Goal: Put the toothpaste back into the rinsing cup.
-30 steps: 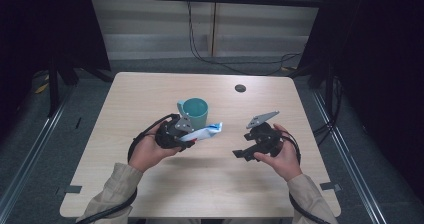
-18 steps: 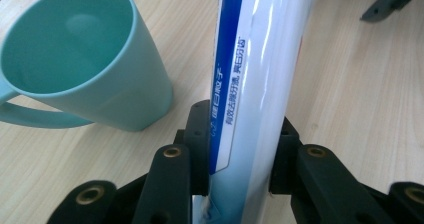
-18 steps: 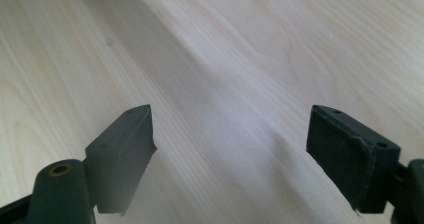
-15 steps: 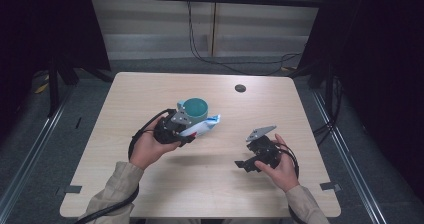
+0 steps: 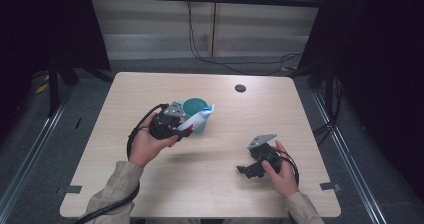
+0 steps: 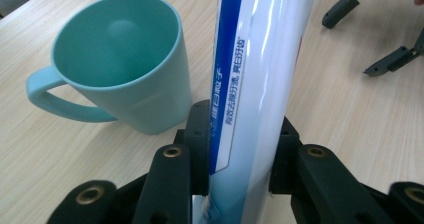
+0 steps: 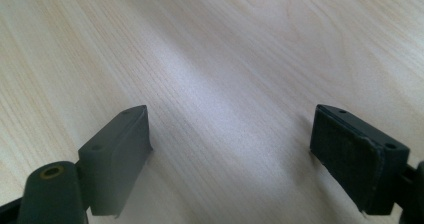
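- Clamping a white and blue tube (image 6: 255, 84) between its two black jaws, the left gripper (image 6: 240, 149) holds it upright in the left gripper view, pads pressed on either side of it (blue print runs down one edge).
- From above, the left gripper (image 5: 172, 125) sits in a hand (image 5: 147, 146) raised over the table (image 5: 125, 184), forearm coming in from the lower left, and the tube (image 5: 200, 119) slants up and to the right so that its far end lies over the rim of a teal mug (image 5: 196, 109).
- Just beside the tube in the left gripper view, the mug (image 6: 120, 59) stands on the wood with its handle to the left and its inside bare, a detail the high view is too small to give.
- Low near the table's front right, the right gripper (image 5: 252, 166) lies in the other hand (image 5: 282, 171), well apart from the mug.
- Its own view shows the right gripper (image 7: 230, 149) with jaws standing wide, bare wood grain between them.
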Available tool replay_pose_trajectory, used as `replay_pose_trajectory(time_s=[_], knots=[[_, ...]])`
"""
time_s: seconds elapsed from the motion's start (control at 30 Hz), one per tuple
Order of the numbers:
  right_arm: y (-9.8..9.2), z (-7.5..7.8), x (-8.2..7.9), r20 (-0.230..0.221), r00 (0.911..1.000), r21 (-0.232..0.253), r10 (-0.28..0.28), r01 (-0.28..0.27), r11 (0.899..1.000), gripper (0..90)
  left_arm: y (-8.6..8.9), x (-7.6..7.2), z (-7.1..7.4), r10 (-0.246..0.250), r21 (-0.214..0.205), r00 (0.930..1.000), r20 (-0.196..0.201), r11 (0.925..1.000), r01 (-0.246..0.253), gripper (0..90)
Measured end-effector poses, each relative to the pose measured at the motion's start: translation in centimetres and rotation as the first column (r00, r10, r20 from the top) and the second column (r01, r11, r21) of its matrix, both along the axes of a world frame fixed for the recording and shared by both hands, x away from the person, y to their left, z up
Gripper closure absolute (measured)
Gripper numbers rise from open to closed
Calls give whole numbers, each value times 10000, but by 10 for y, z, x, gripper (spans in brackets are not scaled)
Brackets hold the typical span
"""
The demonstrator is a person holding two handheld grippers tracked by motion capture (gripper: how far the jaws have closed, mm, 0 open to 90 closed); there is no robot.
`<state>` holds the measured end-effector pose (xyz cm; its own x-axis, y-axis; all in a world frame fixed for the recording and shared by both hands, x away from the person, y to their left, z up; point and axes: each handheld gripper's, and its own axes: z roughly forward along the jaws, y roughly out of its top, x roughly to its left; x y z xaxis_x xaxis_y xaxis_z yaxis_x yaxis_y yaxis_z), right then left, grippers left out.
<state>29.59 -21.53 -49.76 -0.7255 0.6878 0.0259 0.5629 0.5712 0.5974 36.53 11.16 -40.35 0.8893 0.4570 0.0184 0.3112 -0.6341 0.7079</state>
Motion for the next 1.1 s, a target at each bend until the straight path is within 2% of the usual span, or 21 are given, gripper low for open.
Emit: replay_pose_trajectory(time_s=[0.1, 0.13, 0.2, 0.43, 0.57, 0.63, 0.87, 1.1], knots=[[0, -1, -2, 18, 9999, 33, -99, 99, 9999, 144, 5, 1, 1, 199, -147, 9998, 8, 9997, -199, 702], [-1, -1, -2, 99, 9999, 61, -98, 97, 9999, 142, 6, 1, 0, 346, -356, 9994, -49, 9988, -347, 702], [-4, -4, -4, 310, 9994, 317, -181, 172, 9994, 129, 11, 1, 0, 508, -567, 9987, -41, 9971, -510, 702], [-7, -8, -9, 626, 9971, 655, -438, 397, 9971, 128, 19, 2, 4, 823, -975, 9966, 93, 9919, -810, 702], [-8, -9, -11, 740, 9961, 741, -486, 432, 9963, 126, 22, 3, 7, 1049, -1387, 9944, 124, 9851, -1022, 702], [-8, -10, -11, 776, 9957, 803, -506, 443, 9958, 123, 24, 4, 9, 1066, -1443, 9941, 197, 9842, -1027, 702], [-9, -11, -15, 881, 9930, 950, -784, 700, 9930, 121, 28, 7, 13, 1375, -1958, 9904, 175, 9718, -1314, 702], [-10, -14, -17, 1091, 9901, 1134, -889, 764, 9906, 115, 29, 9, 17, 1581, -2234, 9873, 167, 9630, -1505, 702]])
